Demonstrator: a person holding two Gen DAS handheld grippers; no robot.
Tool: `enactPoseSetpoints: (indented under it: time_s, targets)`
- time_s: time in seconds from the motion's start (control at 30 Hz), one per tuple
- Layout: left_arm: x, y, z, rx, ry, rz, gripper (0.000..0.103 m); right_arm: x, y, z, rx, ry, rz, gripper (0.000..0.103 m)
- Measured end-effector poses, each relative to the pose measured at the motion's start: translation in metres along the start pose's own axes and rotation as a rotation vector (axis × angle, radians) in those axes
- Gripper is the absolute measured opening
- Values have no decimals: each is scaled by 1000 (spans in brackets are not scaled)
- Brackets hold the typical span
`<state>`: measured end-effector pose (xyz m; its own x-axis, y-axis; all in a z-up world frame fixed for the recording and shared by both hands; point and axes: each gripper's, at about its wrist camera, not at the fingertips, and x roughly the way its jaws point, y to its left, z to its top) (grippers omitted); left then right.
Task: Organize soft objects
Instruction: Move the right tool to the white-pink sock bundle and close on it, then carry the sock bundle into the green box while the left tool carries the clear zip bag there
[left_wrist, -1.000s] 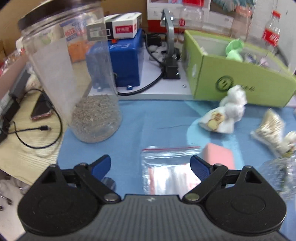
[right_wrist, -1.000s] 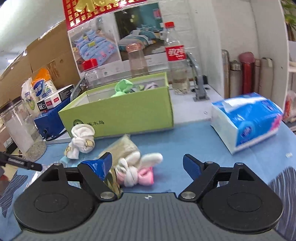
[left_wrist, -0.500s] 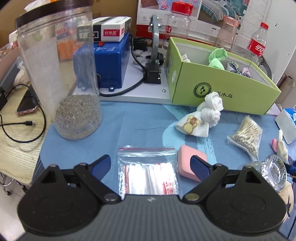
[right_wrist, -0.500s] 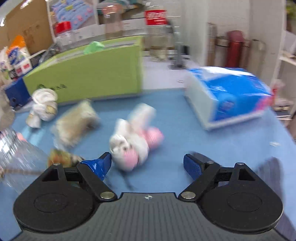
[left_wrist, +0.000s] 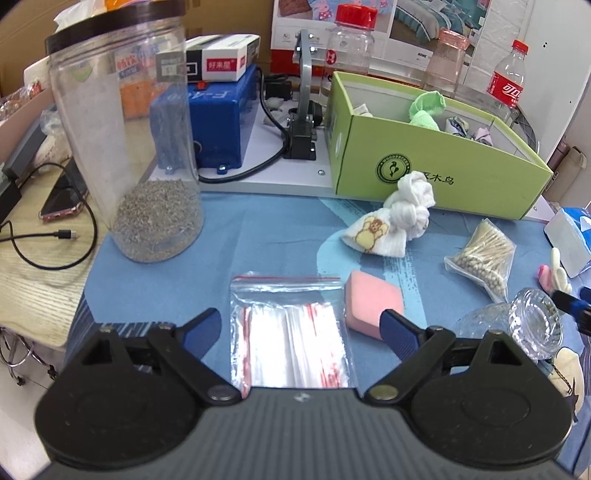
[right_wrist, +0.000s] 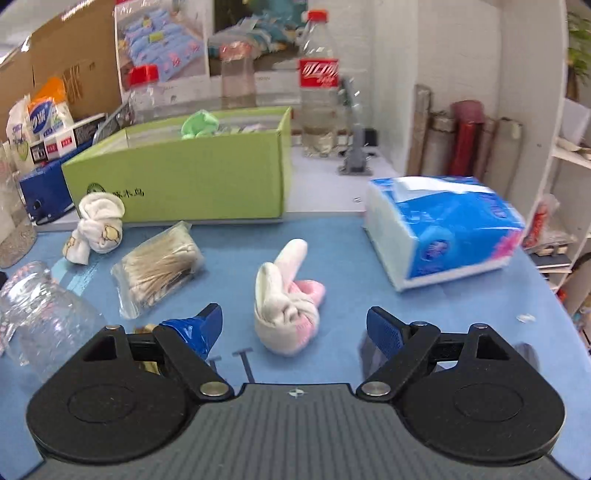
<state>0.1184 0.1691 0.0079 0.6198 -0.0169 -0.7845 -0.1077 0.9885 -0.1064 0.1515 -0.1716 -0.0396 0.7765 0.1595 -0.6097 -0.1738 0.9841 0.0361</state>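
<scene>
Blue cloth covers the desk (right_wrist: 351, 258) under both my grippers. My right gripper (right_wrist: 294, 326) has its fingers wide apart and holds nothing; the pink-and-white sock roll (right_wrist: 286, 301) lies on the cloth between and just ahead of them, centre of the frame. My left gripper (left_wrist: 301, 326) is likewise wide and empty, low over a zip bag (left_wrist: 290, 325) with a pink sponge (left_wrist: 373, 301) touching its right edge. A white sock bundle (left_wrist: 397, 219) sits right of centre, against the front wall of the green box (left_wrist: 436, 173), which already holds a green sock (left_wrist: 426, 109) at upper right. A swab bag (left_wrist: 485, 254) lies at the right, a tall jar (left_wrist: 136, 155) at upper left.
</scene>
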Motion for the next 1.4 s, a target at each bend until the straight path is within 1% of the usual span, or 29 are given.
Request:
enactPoseSetpoints:
  time_s: [0.1,0.17,0.2,0.3,0.33,0.37,0.43,0.57,0.63,0.7,0.8,0.97,1.07,1.27,1.3,1.33,1.4]
  targets:
    - [6,3,-1,-18,26,-20,92,26,4,2,5,59,-1,72]
    - [16,2,-1,-24,52,-35,92,29,8,-2,-14,37,-23,73]
    - [22,0,-3,-15,67,-27,92,29,7,-3,-4,31,-20,74]
    - [35,-3,-10,31,84,50,92,28,5,-6,-8,5,-12,74]
    - [38,-2,-13,54,82,76,92,27,4,-9,-11,-10,-7,75]
    - [37,-2,-15,74,63,85,93,27,3,-10,-10,-20,-3,76]
    - [36,3,-17,78,57,68,93,28,3,-8,-10,-17,-8,76]
    - [29,14,-23,66,42,71,92,31,4,-6,-6,-17,-18,78]
    - [25,20,-26,59,38,56,92,32,4,-5,-6,-17,-21,79]
    - [24,23,-28,78,30,42,92,33,4,-5,-5,-17,-22,79]
    - [25,23,-30,106,15,41,92,33,4,-5,-5,-17,-26,79]
    - [29,21,-27,162,0,-3,93,33,3,-6,-5,-17,-26,80]
    - [30,17,-27,168,-6,-10,93,33,3,-5,-4,-16,-27,81]
    - [30,13,-29,150,-18,4,93,36,3,-4,-6,-13,-24,84]
    - [30,14,-29,144,-19,6,90,36,3,-4,-6,-13,-23,83]
    - [29,14,-29,137,-27,10,85,36,3,-5,-7,-14,-22,83]
    - [23,16,-27,126,-39,9,50,35,2,-5,-9,-21,-17,77]
